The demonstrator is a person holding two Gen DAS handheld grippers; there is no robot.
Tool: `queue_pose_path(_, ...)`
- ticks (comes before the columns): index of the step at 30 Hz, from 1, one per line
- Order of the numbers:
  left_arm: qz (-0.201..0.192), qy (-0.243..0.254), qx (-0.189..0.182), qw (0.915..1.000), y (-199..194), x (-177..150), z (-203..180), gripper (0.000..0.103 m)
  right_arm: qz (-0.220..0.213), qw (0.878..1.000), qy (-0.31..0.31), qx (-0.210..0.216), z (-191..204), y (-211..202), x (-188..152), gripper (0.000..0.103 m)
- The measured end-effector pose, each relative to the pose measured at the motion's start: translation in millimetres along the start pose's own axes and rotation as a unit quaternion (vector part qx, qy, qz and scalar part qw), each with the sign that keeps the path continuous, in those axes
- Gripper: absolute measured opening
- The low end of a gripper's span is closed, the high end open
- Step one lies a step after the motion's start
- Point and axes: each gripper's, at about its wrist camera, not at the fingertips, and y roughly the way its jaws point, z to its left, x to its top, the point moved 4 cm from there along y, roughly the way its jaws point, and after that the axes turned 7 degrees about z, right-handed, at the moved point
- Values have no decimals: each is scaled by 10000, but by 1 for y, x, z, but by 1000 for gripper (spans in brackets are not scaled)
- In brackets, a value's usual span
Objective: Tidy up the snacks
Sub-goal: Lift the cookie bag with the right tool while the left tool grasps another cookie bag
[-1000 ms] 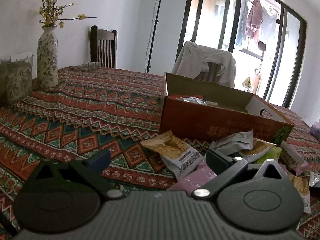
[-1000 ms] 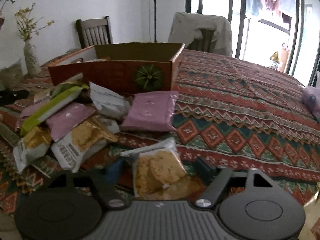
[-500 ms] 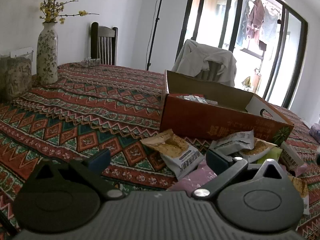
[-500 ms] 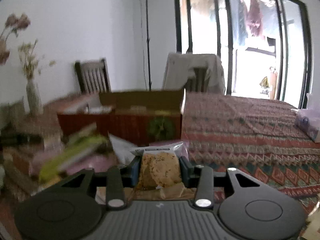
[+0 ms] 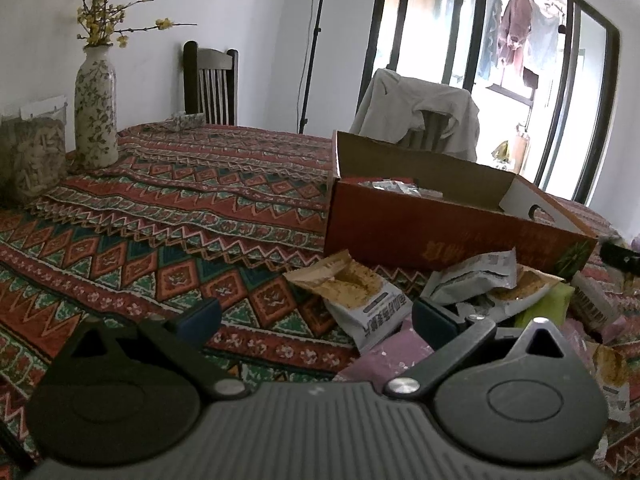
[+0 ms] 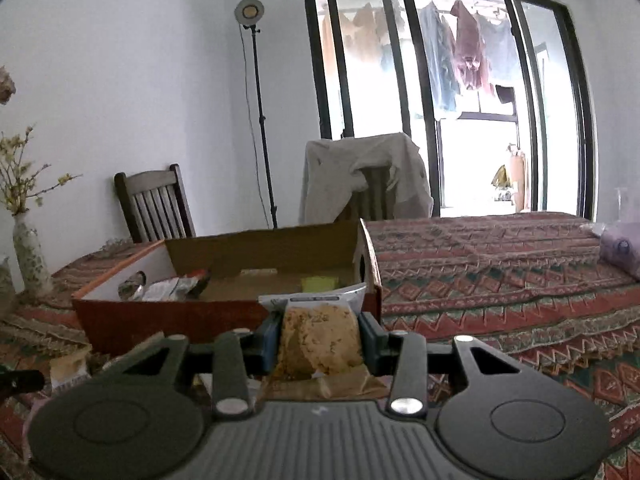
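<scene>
Holding nothing, the left gripper (image 5: 316, 314) keeps its jaws wide over loose snack packets (image 5: 352, 294) beside the cardboard box (image 5: 452, 232). The right gripper (image 6: 320, 338) has closed its jaws onto a cracker packet (image 6: 318, 340), raised before the box; the slick, crushable wrapper could slip or catch the near wall. A patterned cloth (image 6: 500, 280) covers the worktop; chairs and balcony doors stand behind.

A table under a patterned red and green cloth (image 5: 168, 216) carries an open cardboard box (image 5: 440, 236). Loose snack packets (image 5: 360, 300) lie heaped on the cloth against the box's near side. Well left of the box stands a flowered vase (image 5: 96, 116), beside it what seems a clear jar (image 5: 32, 156)
</scene>
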Motion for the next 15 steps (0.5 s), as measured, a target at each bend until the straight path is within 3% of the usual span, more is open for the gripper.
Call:
queue_pose_path(6,26,232,197,9995,-1,0,-9,103,11,10000,78,-17,-4,1,-7,40)
queue_pose_path(10,236,237,214,9992,5,13,-18,103,-19,9999,111,21,-5,-1,-8,40)
queue_pose_path(15,622,145,562,9964,25,37,-32,103,-50,9998,199,7,-9,-2,-9,40)
